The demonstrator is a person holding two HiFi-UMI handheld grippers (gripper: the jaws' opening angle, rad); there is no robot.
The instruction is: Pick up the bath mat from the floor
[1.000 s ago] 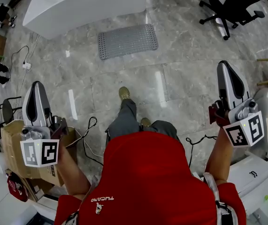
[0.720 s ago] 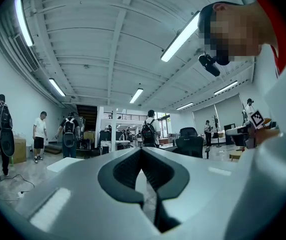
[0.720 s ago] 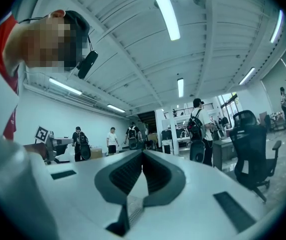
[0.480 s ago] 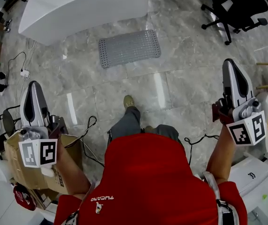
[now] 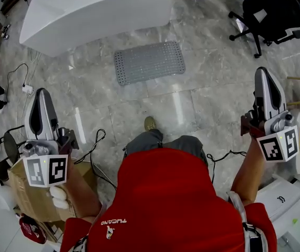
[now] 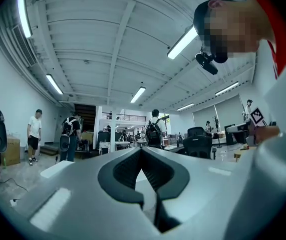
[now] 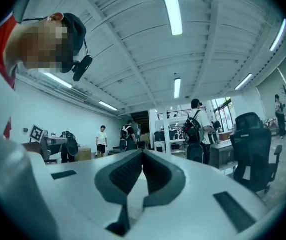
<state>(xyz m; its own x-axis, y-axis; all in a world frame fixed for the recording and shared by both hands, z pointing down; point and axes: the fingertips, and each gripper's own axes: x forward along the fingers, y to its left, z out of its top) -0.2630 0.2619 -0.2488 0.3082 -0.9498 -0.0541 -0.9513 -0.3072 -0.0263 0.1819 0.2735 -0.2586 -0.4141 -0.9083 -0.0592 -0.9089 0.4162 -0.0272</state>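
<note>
ahead, the bath mat (image 5: 148, 62) lies by a white desk (image 5: 97, 9), office chair (image 5: 273, 7) near; we hold left hand-held gripper (image 5: 42, 92) and right hand-held gripper (image 5: 264, 70) closed, empty.

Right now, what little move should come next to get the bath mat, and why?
Probably step closer to the bath mat: it lies flat on the floor ahead, while the left gripper and right gripper are far from it, jaws shut, empty.

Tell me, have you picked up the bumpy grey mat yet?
Not yet. Nothing is done: the bath mat lies flat on the floor, ahead of the person. Nothing is in hand: the left gripper and right gripper are shut, empty and far from it. Left to do: walk over, reach down, grab it, lift.
</note>
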